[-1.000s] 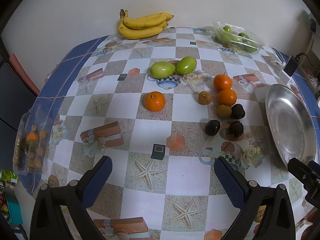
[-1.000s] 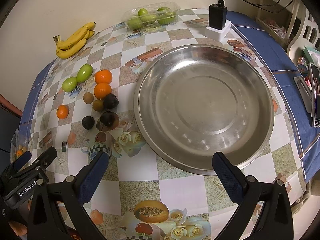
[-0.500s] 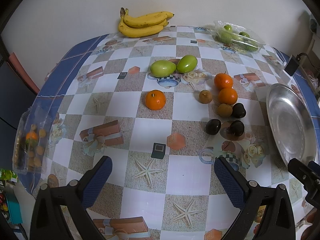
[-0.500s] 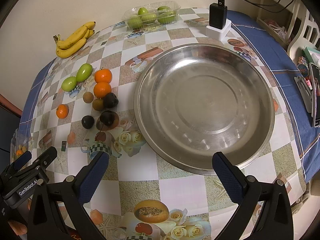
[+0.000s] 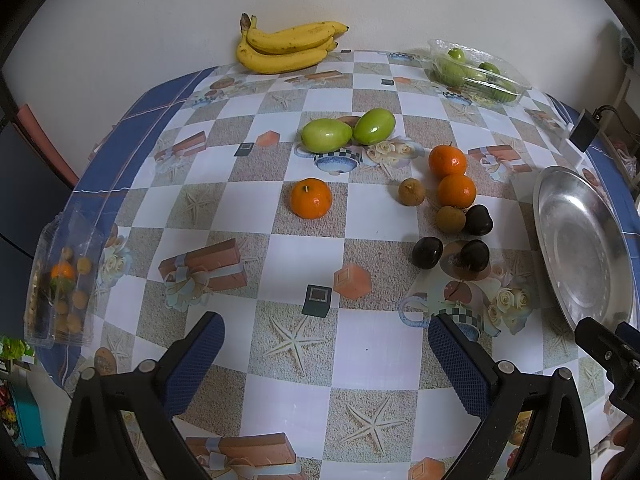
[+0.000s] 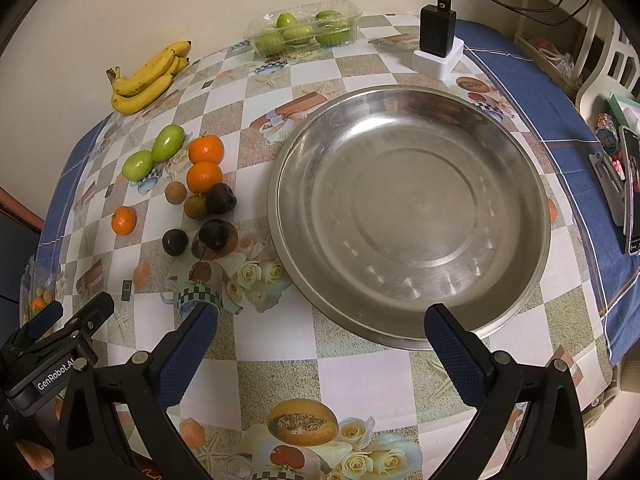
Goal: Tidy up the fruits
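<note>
Blue-padded fingers of the left gripper and right gripper both stand spread and empty, hovering where they were a second ago. Nothing on the checkered worktop has shifted. Loose fruits cluster at nine o'clock of the bare steel dish; bananas lie at twelve o'clock.

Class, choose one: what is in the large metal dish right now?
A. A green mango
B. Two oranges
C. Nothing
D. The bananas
C: the metal dish is bare inside, while the oranges, bananas and other loose fruit lie on the tablecloth.
</note>
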Demonstrator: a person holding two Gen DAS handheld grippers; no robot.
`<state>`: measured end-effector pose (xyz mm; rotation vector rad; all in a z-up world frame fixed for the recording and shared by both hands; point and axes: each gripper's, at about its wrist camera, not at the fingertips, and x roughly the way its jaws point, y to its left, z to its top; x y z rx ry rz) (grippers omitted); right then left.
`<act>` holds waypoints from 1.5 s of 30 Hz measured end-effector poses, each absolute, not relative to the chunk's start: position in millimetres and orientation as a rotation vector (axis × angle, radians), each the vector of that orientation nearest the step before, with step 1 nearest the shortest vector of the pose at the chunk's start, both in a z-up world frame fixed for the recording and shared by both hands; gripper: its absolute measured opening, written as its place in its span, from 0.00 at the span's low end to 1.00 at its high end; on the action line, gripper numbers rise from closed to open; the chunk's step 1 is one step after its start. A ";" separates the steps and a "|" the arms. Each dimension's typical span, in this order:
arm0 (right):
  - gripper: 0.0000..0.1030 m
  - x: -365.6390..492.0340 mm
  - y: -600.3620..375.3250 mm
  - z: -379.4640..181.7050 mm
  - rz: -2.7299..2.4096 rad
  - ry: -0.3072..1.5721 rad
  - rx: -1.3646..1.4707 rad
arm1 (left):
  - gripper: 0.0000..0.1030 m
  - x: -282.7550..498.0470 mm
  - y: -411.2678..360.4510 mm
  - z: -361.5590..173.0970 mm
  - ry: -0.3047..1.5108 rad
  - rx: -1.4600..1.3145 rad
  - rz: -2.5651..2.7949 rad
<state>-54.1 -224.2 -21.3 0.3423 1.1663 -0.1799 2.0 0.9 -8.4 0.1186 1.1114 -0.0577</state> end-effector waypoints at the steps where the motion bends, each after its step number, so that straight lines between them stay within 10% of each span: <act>1: 1.00 -53.7 -224.2 -21.1 -0.180 1.167 0.342 | 1.00 2.1 0.9 -8.3 1.111 0.119 -0.058; 45: 1.00 8.1 -199.7 10.5 -0.002 1.119 0.340 | 1.00 65.7 6.3 36.0 1.044 -0.055 0.020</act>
